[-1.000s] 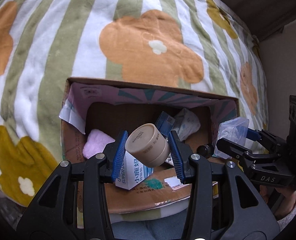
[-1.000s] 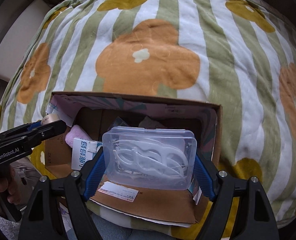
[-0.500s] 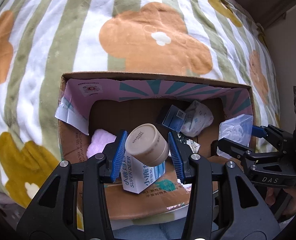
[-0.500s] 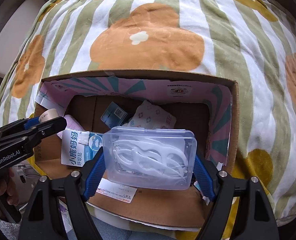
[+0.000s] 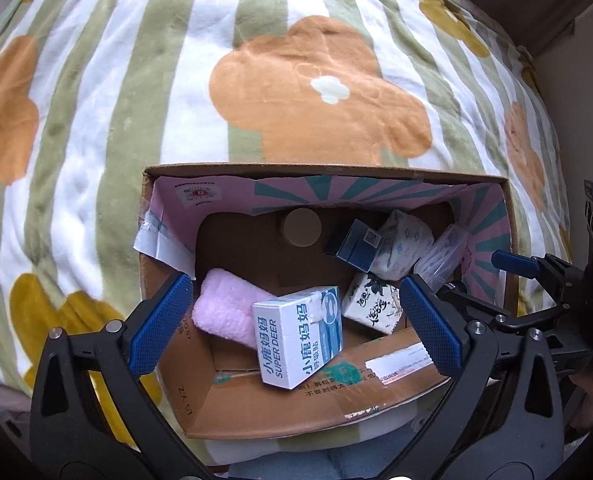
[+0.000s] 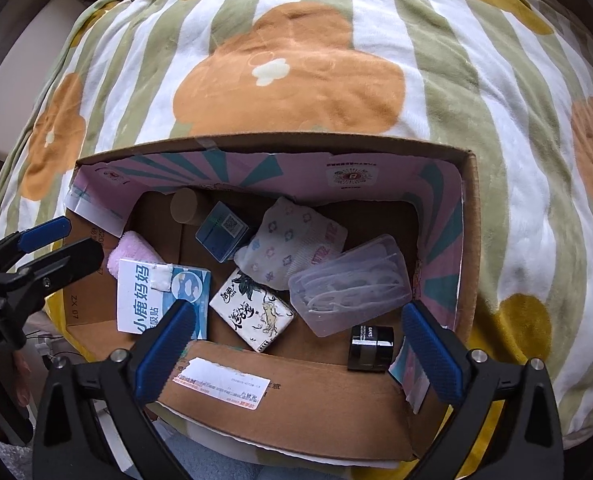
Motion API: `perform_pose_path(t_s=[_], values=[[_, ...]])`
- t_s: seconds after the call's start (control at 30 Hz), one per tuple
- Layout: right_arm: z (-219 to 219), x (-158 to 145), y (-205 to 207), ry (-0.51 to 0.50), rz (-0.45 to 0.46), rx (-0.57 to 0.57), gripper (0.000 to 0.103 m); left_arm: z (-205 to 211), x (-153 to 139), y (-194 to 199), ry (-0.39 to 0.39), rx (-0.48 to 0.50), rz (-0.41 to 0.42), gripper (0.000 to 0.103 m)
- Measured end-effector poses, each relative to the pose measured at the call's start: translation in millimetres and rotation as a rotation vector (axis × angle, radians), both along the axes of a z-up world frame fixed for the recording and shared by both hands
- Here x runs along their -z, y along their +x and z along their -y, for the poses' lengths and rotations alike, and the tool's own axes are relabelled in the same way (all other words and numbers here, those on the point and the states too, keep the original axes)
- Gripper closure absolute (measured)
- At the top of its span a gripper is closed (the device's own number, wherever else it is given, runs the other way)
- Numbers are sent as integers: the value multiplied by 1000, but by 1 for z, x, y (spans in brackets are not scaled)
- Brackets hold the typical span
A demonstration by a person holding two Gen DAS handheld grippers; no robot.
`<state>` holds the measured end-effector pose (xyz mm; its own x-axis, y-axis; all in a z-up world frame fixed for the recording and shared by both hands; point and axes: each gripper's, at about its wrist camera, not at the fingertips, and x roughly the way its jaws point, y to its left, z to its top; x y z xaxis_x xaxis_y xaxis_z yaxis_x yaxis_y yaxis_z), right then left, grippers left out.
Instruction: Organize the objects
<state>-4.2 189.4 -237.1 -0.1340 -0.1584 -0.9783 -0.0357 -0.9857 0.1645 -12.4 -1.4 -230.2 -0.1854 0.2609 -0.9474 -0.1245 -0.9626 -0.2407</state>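
Left wrist view: left tool (image 5: 296, 316) is hanging spread and empty over the cardboard box (image 5: 320, 170) sitting on the flowered blanket (image 5: 256, 80). Tan jar (image 5: 301, 227) is lying at the far wall, beside the dark blue box (image 5: 352, 245) — pink towel (image 5: 226, 310) and Super Deer carton (image 5: 298, 338) crowding the near side.

Right wrist view: right tool (image 6: 296, 340) is spread too, holding nothing — clear floss case (image 6: 350, 282) resting inside against the right wall, above the black jar (image 6: 370, 349). Tissue pack (image 6: 252, 310) and diaper (image 6: 292, 240) filling the middle. Everything visible is looking boxed; nothing seems left outside.
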Motion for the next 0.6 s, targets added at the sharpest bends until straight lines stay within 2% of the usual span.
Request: perform_pose_path(t_s=[0.27, 0.43, 0.6], values=[[2, -12, -2, 14, -14, 5, 0, 2, -17, 3, 1, 6, -27, 0], [2, -38, -2, 18, -55, 33, 0, 7, -50, 7, 7, -12, -86, 0], [-4, -77, -1, 15, -102, 104, 0, 15, -92, 13, -5, -30, -153, 0]])
